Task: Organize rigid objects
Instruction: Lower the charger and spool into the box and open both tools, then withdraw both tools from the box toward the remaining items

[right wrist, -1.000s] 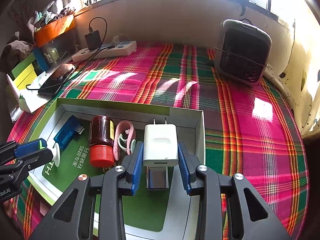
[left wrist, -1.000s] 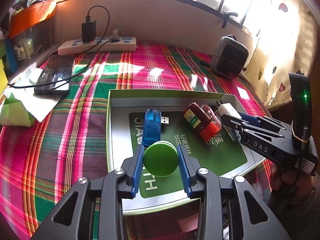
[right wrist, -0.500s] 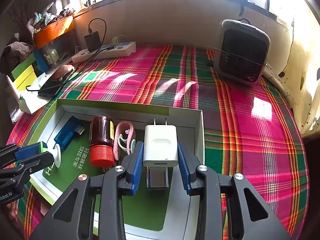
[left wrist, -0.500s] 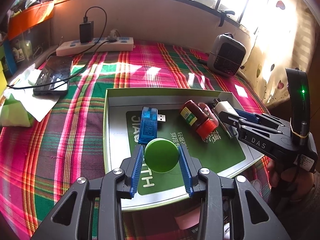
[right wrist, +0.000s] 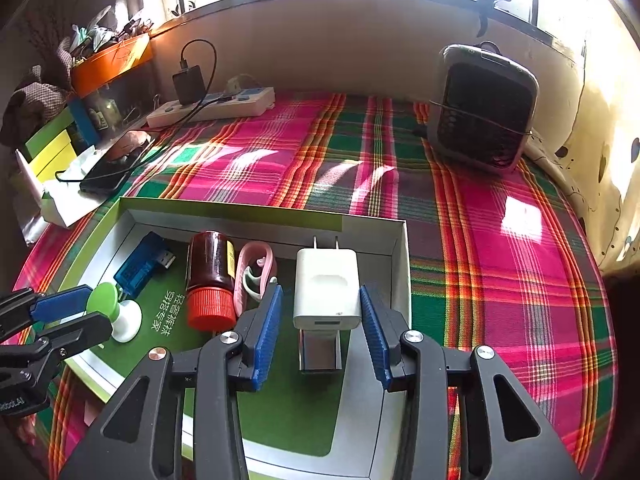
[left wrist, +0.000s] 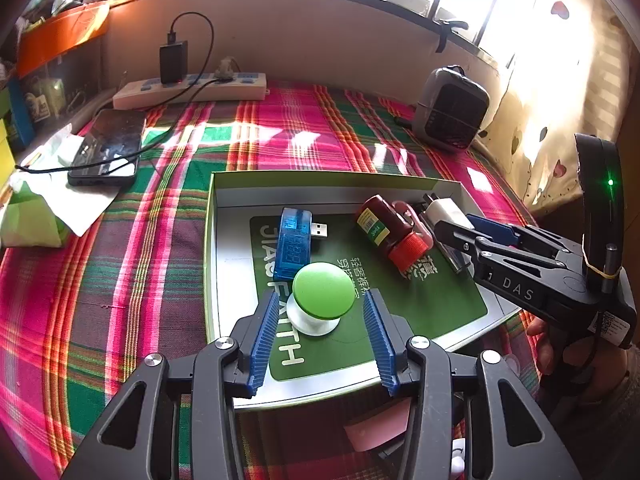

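Both grippers have just been opened: the left gripper (left wrist: 320, 312) stands apart around the green knob (left wrist: 324, 289), the right gripper (right wrist: 320, 320) around the white charger (right wrist: 326, 288), both set down in the box (left wrist: 332, 179). If either is withdrawn askew, its piece could be snagged and toppled against the red-capped bottle (left wrist: 386, 228).

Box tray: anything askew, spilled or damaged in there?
Nothing spilled or visibly damaged. The brown bottle lies on its side in the box; the white charger sits propped on something beneath it; the green-topped knob stands tilted. Both grippers have just opened.

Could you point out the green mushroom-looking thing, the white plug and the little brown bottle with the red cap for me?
green mushroom-shaped knob (left wrist: 325, 289): left wrist view, on its green domed top.
white charger plug (right wrist: 327, 288): right wrist view, on its front face.
brown bottle (right wrist: 209, 265): right wrist view, on its dark body above the red cap.
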